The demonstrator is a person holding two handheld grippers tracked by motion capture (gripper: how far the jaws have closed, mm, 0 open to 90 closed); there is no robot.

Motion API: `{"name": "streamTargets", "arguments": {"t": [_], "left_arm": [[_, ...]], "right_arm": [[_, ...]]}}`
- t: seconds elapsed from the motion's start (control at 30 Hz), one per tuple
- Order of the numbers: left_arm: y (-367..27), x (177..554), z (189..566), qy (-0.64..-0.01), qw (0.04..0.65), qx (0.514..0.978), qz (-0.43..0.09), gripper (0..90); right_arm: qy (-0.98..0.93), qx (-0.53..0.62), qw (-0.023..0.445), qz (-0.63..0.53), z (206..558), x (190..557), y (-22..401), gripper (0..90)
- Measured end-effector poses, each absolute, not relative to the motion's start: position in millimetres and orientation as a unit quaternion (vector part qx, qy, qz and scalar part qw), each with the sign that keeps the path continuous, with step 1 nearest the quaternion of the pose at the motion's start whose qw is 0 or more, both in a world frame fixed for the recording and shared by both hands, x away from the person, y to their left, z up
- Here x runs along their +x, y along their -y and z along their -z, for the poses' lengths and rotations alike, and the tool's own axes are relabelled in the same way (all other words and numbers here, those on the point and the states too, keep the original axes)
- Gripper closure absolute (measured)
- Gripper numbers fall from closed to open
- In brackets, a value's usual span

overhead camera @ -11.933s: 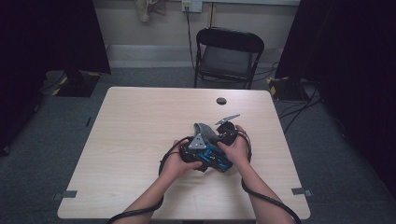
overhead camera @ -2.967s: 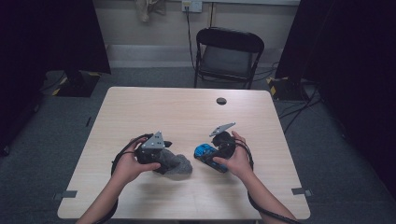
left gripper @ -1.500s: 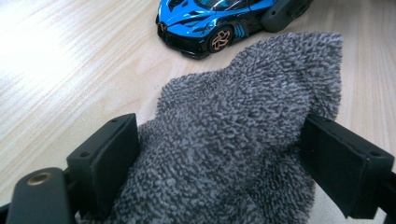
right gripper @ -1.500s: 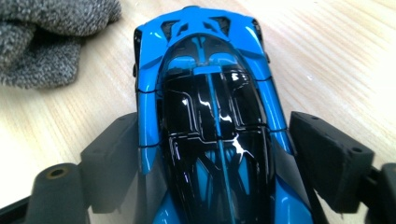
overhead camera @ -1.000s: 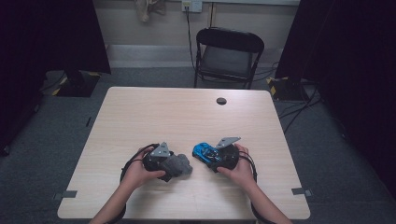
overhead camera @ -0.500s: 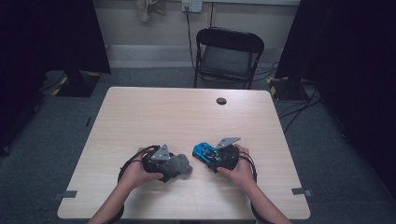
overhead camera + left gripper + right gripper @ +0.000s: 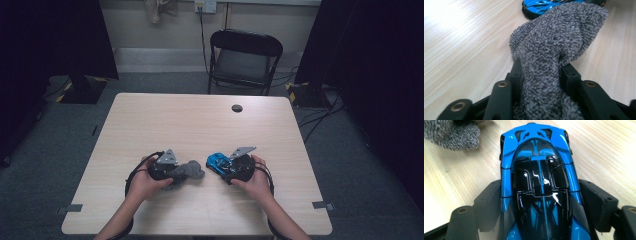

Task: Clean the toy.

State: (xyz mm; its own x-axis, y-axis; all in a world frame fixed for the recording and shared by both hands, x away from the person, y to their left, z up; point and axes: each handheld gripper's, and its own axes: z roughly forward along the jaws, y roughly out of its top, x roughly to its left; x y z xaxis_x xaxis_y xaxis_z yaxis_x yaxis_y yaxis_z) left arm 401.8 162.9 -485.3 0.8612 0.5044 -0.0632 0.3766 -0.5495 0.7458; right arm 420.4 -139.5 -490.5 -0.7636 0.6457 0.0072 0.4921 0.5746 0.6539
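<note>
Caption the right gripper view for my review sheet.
Black tongs clamp a glossy blue-and-black toy car on the pale wooden table.

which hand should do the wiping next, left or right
Left, probably. The left gripper has just been closing, and its jaws pinch the grey cloth, whose free end lies close to the blue toy car. The right gripper is clamped on the car's sides, steadying it.

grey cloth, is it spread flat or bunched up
Bunched up: the grey cloth rises in a crumpled fold between the left gripper jaws, which have just been closing on it.
</note>
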Motion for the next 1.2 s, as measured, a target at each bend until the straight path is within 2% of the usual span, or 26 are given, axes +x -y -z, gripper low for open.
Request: {"name": "streamTargets", "arguments": {"t": [0.03,0.13,0.23,0.4,0.5,0.63,0.7,0.8,0.87,1.0,1.2], "left_arm": [[-162.9,402.2,485.6,-0.249,0.407,0.875,-0.083,57.2],[-163.0,402.4,486.2,-0.254,0.411,0.872,-0.077,38.1],[-163.4,400.4,484.4,-0.250,0.407,0.875,-0.077,31.6],[-166.7,396.8,477.2,-0.243,0.401,0.880,-0.074,27.0],[-169.2,394.2,474.4,-0.229,0.395,0.887,-0.073,27.0],[-171.7,391.5,473.6,-0.225,0.391,0.890,-0.071,32.7],[-171.8,391.3,475.7,-0.229,0.389,0.889,-0.073,38.5],[-171.2,391.5,477.4,-0.232,0.387,0.889,-0.076,54.3],[-170.6,392.4,476.4,-0.245,0.385,0.886,-0.081,61.5],[-170.7,395.1,476.7,-0.255,0.390,0.881,-0.080,62.5],[-170.9,396.8,478.7,-0.252,0.395,0.879,-0.083,58.9]], "right_arm": [[-0.881,0.321,0.116,-0.328,490.4,420.4,139.2,23.5],[-0.879,0.321,0.118,-0.332,491.4,419.8,138.9,22.4],[-0.879,0.320,0.117,-0.333,491.7,419.7,139.3,22.1],[-0.876,0.320,0.121,-0.339,492.6,419.0,140.8,23.6],[-0.877,0.320,0.119,-0.339,492.2,419.2,141.5,25.0],[-0.880,0.321,0.116,-0.330,490.4,419.6,140.1,25.6],[-0.882,0.320,0.116,-0.327,489.9,419.8,139.8,25.8],[-0.880,0.321,0.117,-0.329,490.1,419.1,139.9,25.8],[-0.879,0.322,0.118,-0.330,490.4,418.6,139.9,25.7],[-0.881,0.317,0.115,-0.331,490.4,420.4,139.4,25.2],[-0.885,0.308,0.110,-0.331,491.2,426.3,133.0,18.9]]}}
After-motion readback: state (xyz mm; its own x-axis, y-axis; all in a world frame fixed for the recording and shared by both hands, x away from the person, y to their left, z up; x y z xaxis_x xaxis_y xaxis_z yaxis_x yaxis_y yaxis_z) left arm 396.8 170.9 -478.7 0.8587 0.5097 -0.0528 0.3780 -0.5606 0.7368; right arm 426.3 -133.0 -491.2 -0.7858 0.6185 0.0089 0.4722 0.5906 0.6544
